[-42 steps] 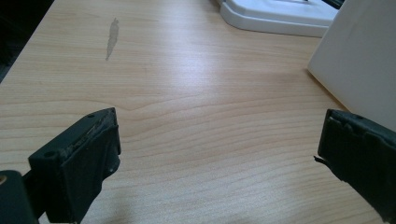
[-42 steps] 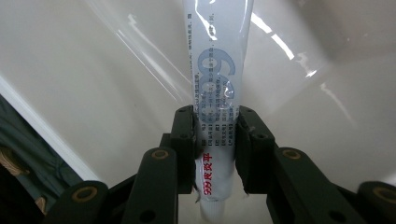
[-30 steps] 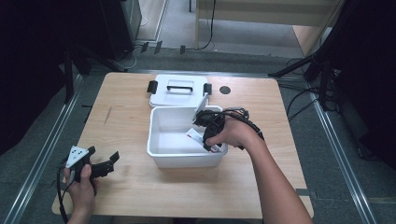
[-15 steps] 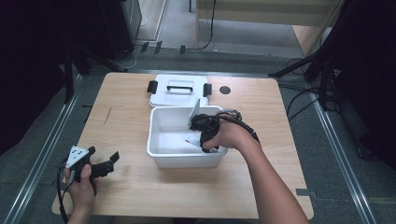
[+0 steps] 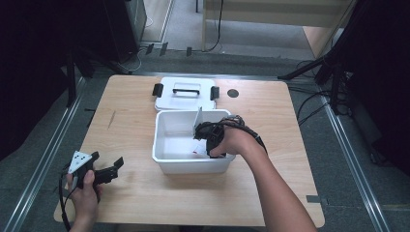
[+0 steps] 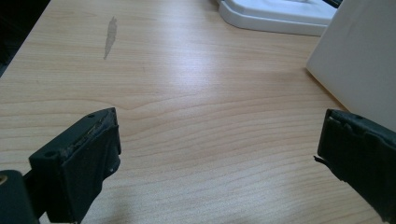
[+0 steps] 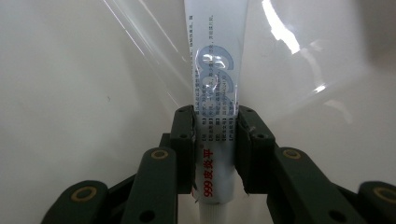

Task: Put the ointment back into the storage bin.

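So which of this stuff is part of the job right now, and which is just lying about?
In the job:
- tube, clamped in the right tongs
- bin

Lying about:
- lid, behind the bin
- left tongs, open over bare table

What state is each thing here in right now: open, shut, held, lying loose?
White bin: open, lid off, standing on the table.
Lid: lying flat behind the bin, handle up.
Ointment tube: clamped between the jaws, down inside the bin.
Right hand-held gripper: shut on the tube.
Left hand-held gripper: jaws wide open, holding nothing, over bare table.
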